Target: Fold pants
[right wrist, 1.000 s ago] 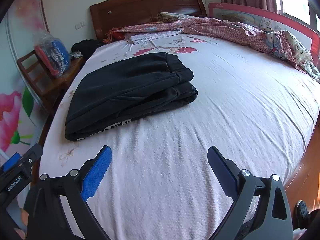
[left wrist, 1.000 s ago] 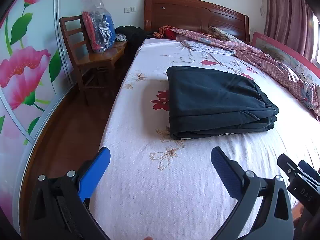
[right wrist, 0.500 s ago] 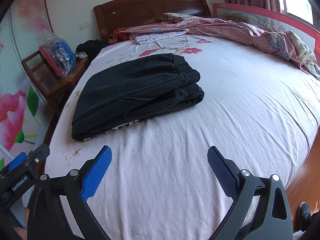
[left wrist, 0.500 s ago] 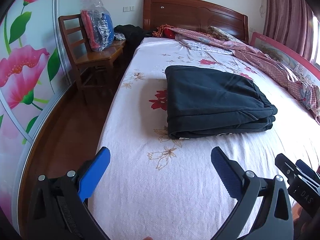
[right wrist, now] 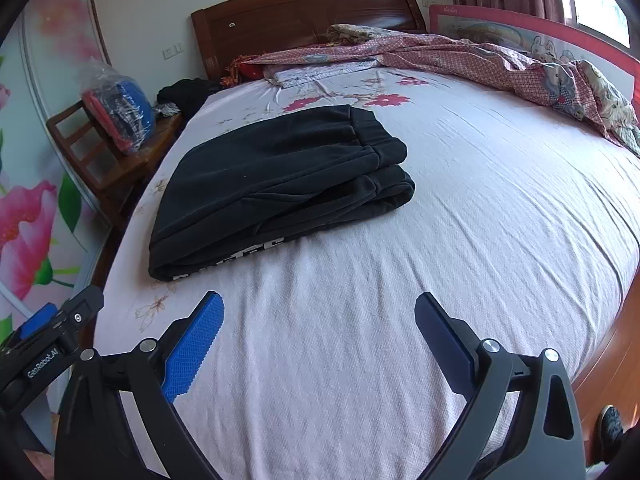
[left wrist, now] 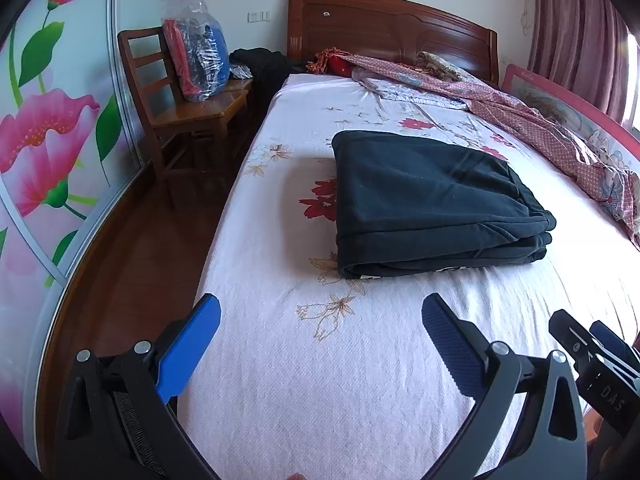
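Black pants [left wrist: 432,200] lie folded into a flat stack on the pink flowered bed sheet [left wrist: 320,380]; they also show in the right wrist view [right wrist: 280,184], with white lettering at the near edge. My left gripper [left wrist: 320,320] is open and empty, held above the sheet well short of the pants. My right gripper [right wrist: 319,316] is open and empty too, likewise short of the pants. Each gripper's side shows at the edge of the other's view.
A wooden chair [left wrist: 176,120] with a plastic-wrapped bundle [left wrist: 198,60] stands left of the bed. A wooden headboard [left wrist: 392,28] is at the far end. A rumpled patterned quilt [right wrist: 480,60] lies along the far right side by a pink rail [right wrist: 520,24]. The floor [left wrist: 132,264] lies left.
Both grippers have drifted slightly back and rightward from the pants, staying open. The pants have not moved.
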Tool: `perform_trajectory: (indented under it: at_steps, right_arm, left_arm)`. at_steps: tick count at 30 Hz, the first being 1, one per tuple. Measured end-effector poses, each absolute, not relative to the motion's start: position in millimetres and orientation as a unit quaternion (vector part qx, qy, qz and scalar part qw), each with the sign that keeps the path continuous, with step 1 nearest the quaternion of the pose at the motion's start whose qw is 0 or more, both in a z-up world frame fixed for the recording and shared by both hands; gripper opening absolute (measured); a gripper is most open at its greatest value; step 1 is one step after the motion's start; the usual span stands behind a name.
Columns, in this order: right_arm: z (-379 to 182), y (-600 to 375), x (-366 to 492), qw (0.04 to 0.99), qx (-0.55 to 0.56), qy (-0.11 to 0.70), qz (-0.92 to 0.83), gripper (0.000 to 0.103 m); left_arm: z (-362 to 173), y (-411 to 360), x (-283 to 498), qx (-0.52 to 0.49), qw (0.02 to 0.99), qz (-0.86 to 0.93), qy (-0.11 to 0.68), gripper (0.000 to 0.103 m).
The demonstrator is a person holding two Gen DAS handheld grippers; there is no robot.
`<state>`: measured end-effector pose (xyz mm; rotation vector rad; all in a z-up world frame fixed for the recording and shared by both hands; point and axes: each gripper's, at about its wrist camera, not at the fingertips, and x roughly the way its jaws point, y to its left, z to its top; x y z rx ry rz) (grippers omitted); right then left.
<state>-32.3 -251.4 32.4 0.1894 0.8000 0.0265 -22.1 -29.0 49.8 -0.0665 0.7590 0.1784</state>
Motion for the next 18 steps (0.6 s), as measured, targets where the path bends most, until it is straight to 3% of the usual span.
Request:
perform_trajectory:
  at_steps: [18]
  right_arm:
    - [30.6, -250.1, -30.3, 0.915, 0.094, 0.392, 0.021, 0.096]
  left_arm:
    - [49.0, -27.3, -20.2, -0.034, 0.922, 0.089, 0.374, 0.101]
